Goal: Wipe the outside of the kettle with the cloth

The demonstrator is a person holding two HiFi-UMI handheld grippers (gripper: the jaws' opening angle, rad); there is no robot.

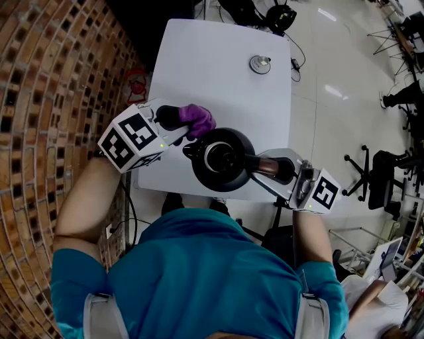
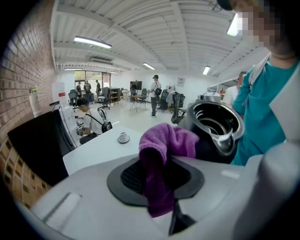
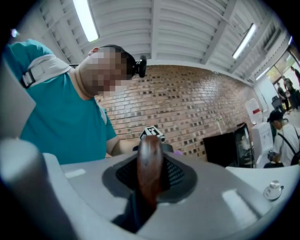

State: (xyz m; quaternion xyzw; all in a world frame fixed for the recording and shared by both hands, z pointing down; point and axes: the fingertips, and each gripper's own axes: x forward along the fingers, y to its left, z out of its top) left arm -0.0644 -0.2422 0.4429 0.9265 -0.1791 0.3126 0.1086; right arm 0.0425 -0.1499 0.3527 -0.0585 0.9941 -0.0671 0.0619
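Observation:
A black kettle [image 1: 222, 159] with an open top is held over the near edge of the white table [image 1: 218, 79]. Its brown wooden handle [image 1: 268, 165] points right, and my right gripper [image 1: 286, 169] is shut on it; in the right gripper view the handle [image 3: 149, 168] stands between the jaws. My left gripper [image 1: 189, 126] is shut on a purple cloth [image 1: 197, 119], which lies against the kettle's upper left side. In the left gripper view the cloth [image 2: 164, 159] hangs from the jaws beside the kettle [image 2: 215, 129].
A small round kettle lid [image 1: 260, 63] lies on the far part of the table. A brick wall [image 1: 53, 93] runs along the left. Cables and a black stand [image 1: 278, 16] sit beyond the table's far edge. Office chairs [image 1: 381, 179] stand at the right.

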